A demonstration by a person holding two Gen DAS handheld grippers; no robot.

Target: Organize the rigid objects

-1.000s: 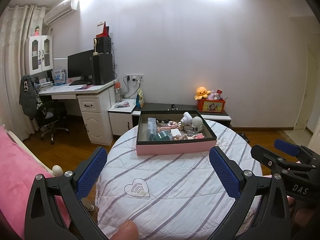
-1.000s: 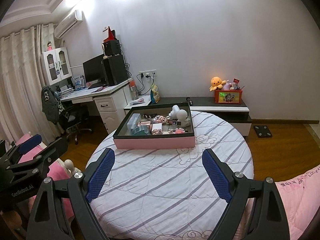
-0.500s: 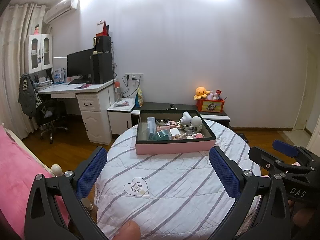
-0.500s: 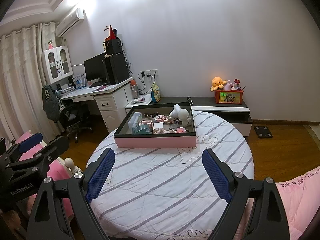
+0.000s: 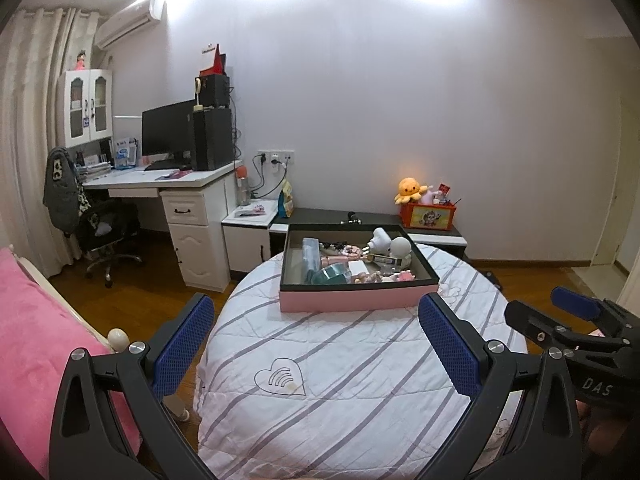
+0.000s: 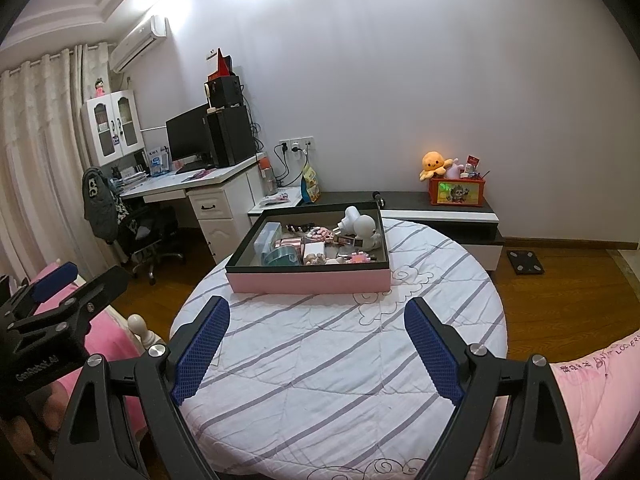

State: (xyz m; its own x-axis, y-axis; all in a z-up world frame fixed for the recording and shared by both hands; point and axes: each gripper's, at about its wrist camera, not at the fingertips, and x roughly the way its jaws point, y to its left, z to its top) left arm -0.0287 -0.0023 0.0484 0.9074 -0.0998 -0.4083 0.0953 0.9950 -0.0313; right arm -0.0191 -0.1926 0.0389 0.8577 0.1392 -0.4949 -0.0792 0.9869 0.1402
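Observation:
A pink box with a dark rim [image 5: 356,299] [image 6: 308,282] sits on the far half of a round table under a striped white cloth [image 5: 340,360] [image 6: 320,360]. It holds several small things: a white round figure [image 5: 400,249] [image 6: 366,227], a teal item [image 5: 330,274] [image 6: 280,257], a clear case [image 5: 310,249] and small pink pieces. My left gripper [image 5: 316,344] is open and empty, well short of the box. My right gripper [image 6: 316,344] is open and empty too, also short of it; it shows in the left wrist view [image 5: 572,320].
A white desk with monitor and speakers [image 5: 172,176] and an office chair [image 5: 104,228] stand at the left. A low dark cabinet with an orange toy box [image 5: 428,214] lies behind the table. Pink bedding [image 5: 36,320] [image 6: 592,392] flanks the table.
Both grippers have drifted slightly; the box sits a little higher in the views. Both stay open and empty.

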